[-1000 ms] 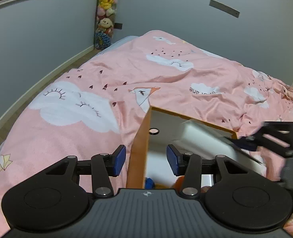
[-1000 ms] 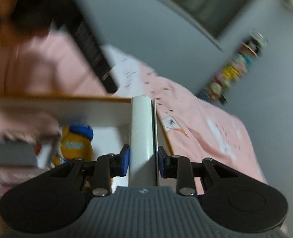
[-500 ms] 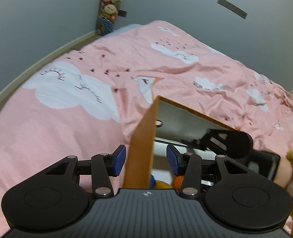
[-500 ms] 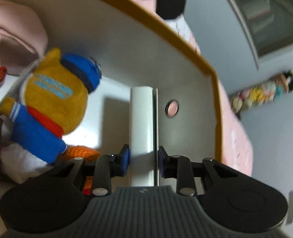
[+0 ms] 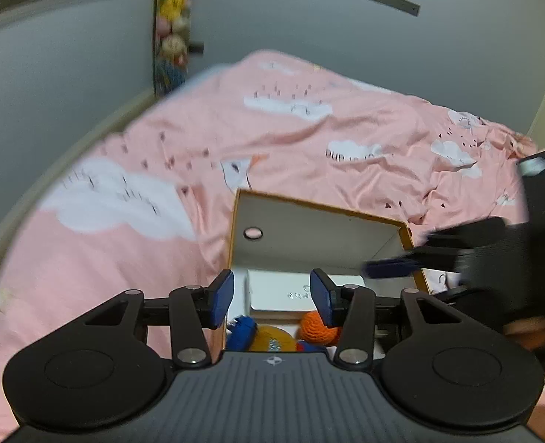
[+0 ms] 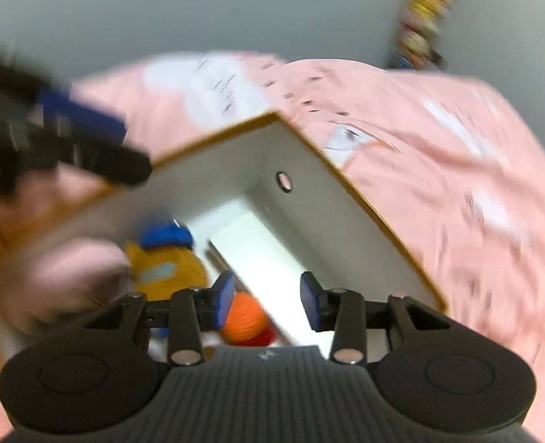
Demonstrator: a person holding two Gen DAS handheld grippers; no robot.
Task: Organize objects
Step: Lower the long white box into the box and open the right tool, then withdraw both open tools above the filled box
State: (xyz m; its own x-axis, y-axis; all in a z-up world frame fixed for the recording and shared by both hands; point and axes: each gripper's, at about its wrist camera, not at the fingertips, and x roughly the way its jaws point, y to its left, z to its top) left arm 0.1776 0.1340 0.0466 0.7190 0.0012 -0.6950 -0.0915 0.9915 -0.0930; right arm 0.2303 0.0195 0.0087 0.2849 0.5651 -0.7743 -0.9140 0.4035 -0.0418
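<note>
Right wrist view, my right gripper (image 6: 265, 301) opening, empty, above the flat white box (image 6: 261, 258) in the carton (image 6: 346, 214), my left gripper (image 5: 271, 297) opening, empty.

The box (image 5: 320, 221) sat on the bed (image 5: 124, 243), open side up. Inside it, a flat case (image 5: 291, 293) lay along the far wall, with the knitted doll (image 5: 268, 337) nearer me and a knitted ball (image 5: 318, 326) just beside the doll. My left hand-held gripper (image 5: 272, 297) hung above the box's left wall; my right hand-held gripper (image 6: 267, 301) hung over the box's inside. Stuffed toys (image 5: 171, 26) hung in the room corner beyond the bed.
</note>
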